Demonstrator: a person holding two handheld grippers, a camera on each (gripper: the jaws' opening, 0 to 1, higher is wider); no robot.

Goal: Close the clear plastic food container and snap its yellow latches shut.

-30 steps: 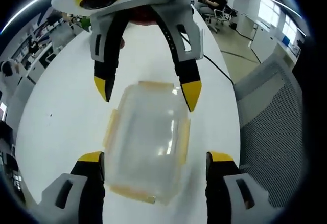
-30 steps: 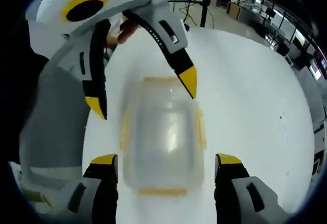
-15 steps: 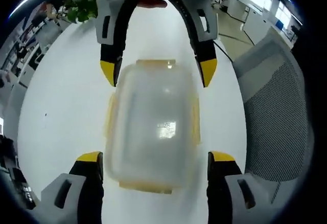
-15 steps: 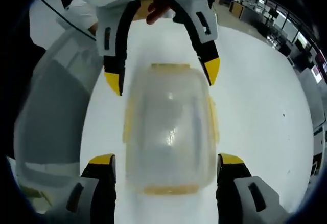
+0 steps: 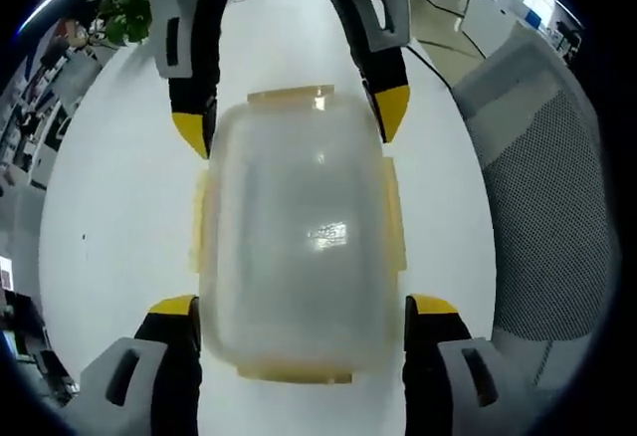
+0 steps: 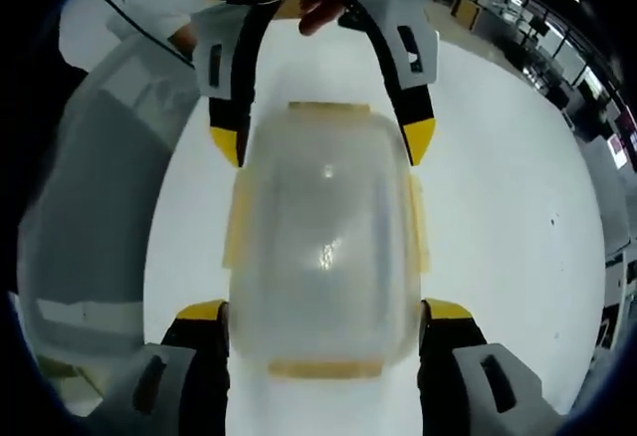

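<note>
Sitting lid-up on a smooth, round white table [image 5: 119, 207], the clear, frosted-looking plastic food container [image 5: 299, 247] is a rounded rectangle with pale yellow latches [image 5: 396, 219] along all four of its edges; the lid is on, though the haze of the plastic makes it hard to tell whether any latch is snapped down. From the left gripper view, the left gripper [image 5: 299, 312] has its black, yellow-tipped jaws spread wide, flanking the near end of the box, one at each corner. At the far end the right gripper [image 5: 291, 122] faces it, jaws likewise parted and straddling the container's other end, yellow tips beside the corners. The right gripper view mirrors this: the container [image 6: 323, 242] lies between the right gripper [image 6: 323, 312] below and the left gripper [image 6: 323, 142] above, a person's fingers [image 6: 317, 10] curled behind it. A grey mesh chair back [image 5: 537, 197] stands beside the table
</note>
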